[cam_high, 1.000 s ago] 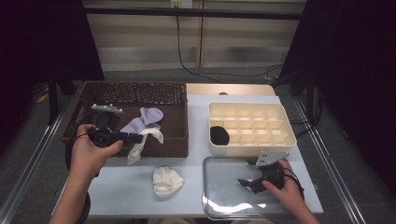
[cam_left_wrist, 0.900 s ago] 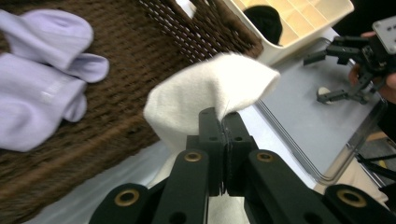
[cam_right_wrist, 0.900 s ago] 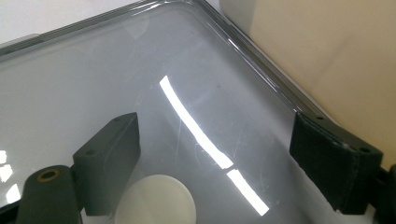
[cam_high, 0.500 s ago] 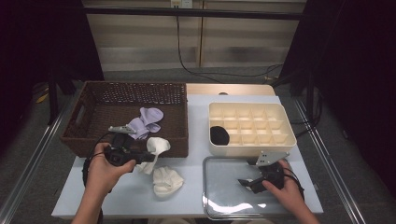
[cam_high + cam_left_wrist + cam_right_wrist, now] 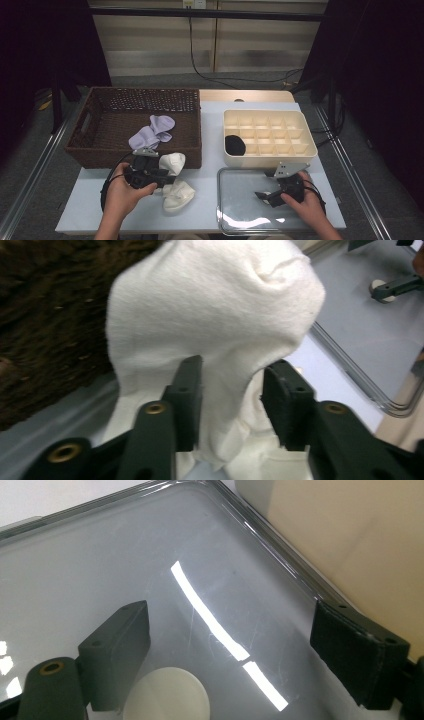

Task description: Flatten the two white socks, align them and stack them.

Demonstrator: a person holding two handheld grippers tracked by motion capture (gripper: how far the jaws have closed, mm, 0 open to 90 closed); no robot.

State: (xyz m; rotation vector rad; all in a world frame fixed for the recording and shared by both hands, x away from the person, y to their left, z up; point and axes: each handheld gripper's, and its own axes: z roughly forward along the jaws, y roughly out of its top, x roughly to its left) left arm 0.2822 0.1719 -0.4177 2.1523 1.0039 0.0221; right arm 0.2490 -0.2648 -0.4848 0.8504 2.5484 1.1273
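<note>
While the left gripper (image 5: 167,176) hangs over the table edge in the high view, just in front of the brown wicker basket (image 5: 95,150), it carries a white sock (image 5: 172,161) above a second white sock (image 5: 178,194) lying on the table; I judge the carried one could slide free and land on its mate, because much of the fabric hangs loose beyond the jaws. The right gripper (image 5: 265,194) rests low over the clear tray (image 5: 235,220), in front of the cream divided box (image 5: 300,150), which has a black sock (image 5: 234,145) in one cell; a lilac sock (image 5: 152,131) lies in the basket.

From the left gripper view, the jaws stand partly closed, pinching a fold of the white sock (image 5: 210,325); the grip looks shallow, so a quick swing may shake it loose.

Seen in the right gripper view, the jaws gape wide over the clear tray (image 5: 150,555), holding nothing.
</note>
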